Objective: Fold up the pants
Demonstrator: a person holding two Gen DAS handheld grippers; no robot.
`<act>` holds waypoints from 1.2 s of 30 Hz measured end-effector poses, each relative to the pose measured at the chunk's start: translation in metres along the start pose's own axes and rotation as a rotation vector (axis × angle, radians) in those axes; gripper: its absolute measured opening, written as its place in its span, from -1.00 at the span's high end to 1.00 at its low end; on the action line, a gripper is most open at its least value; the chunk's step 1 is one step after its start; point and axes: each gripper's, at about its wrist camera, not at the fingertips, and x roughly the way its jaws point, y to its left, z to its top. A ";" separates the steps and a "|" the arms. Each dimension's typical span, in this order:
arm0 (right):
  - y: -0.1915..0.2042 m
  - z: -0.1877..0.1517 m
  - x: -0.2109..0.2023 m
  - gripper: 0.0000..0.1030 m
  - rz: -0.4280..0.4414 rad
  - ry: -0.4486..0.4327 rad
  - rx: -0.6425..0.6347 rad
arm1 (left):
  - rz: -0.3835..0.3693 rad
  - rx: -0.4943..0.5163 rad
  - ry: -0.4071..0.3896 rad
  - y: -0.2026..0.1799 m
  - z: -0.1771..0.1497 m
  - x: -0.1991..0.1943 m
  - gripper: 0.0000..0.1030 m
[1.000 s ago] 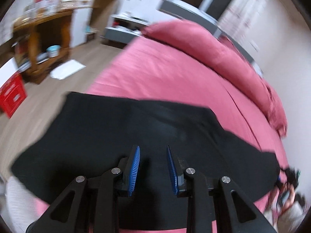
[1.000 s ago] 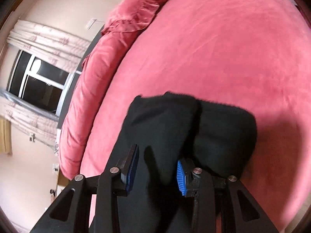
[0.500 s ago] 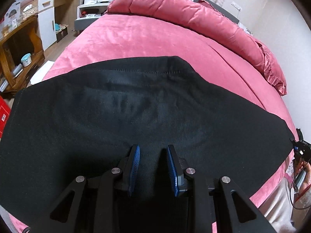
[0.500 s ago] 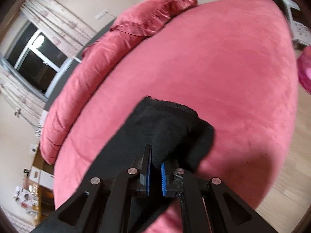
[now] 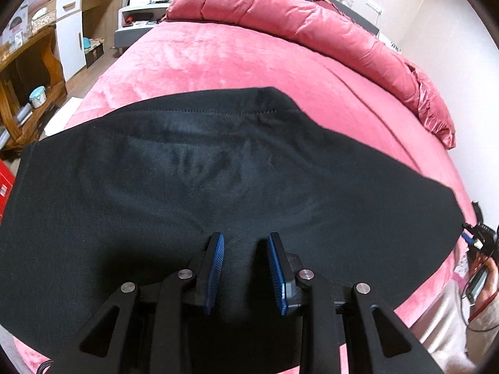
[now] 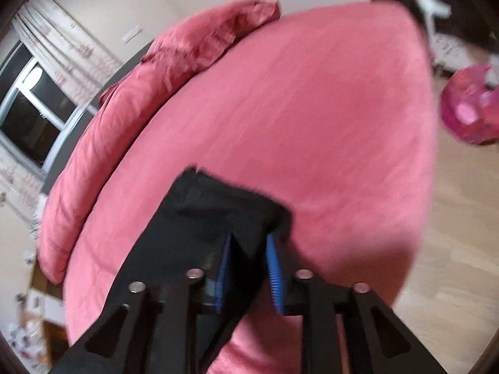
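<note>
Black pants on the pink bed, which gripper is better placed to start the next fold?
Probably the right gripper: its fingers, just opened, straddle a raised fold at the end of the black pants. The left gripper hangs open over flat mid-cloth, no edge between its fingers.

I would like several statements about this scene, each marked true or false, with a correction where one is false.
1. The pants are black. True.
2. The pants lie on a blue bed. False: the bed is pink.
3. The fingers of the left gripper are pressed together. False: they stand apart.
4. A window shows in the right wrist view. True.
5. Pants fabric is between the fingers of the right gripper. True; these fingers have just been opening.
</note>
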 end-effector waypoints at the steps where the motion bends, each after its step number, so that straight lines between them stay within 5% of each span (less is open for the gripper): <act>1: 0.005 0.002 -0.012 0.43 -0.019 -0.044 -0.025 | -0.008 -0.003 -0.010 -0.001 0.002 -0.001 0.44; 6: 0.058 -0.008 -0.040 0.43 0.070 -0.088 -0.214 | -0.024 0.012 -0.054 -0.005 0.017 -0.002 0.44; 12: 0.178 -0.093 -0.010 0.12 0.439 0.247 -0.474 | -0.007 -0.024 -0.036 -0.007 0.039 0.013 0.38; 21: 0.348 -0.225 0.019 0.12 0.718 0.549 -0.800 | 0.091 -0.022 -0.043 0.004 0.052 0.024 0.22; 28: 0.425 -0.284 0.060 0.12 0.727 0.767 -0.928 | 0.108 -0.010 -0.020 0.008 0.063 0.030 0.17; 33: 0.441 -0.313 0.092 0.11 0.724 0.950 -0.938 | 0.102 0.028 -0.004 0.007 0.067 0.037 0.17; 36: 0.445 -0.321 0.105 0.58 0.721 0.951 -0.919 | 0.112 0.037 0.004 0.007 0.068 0.044 0.17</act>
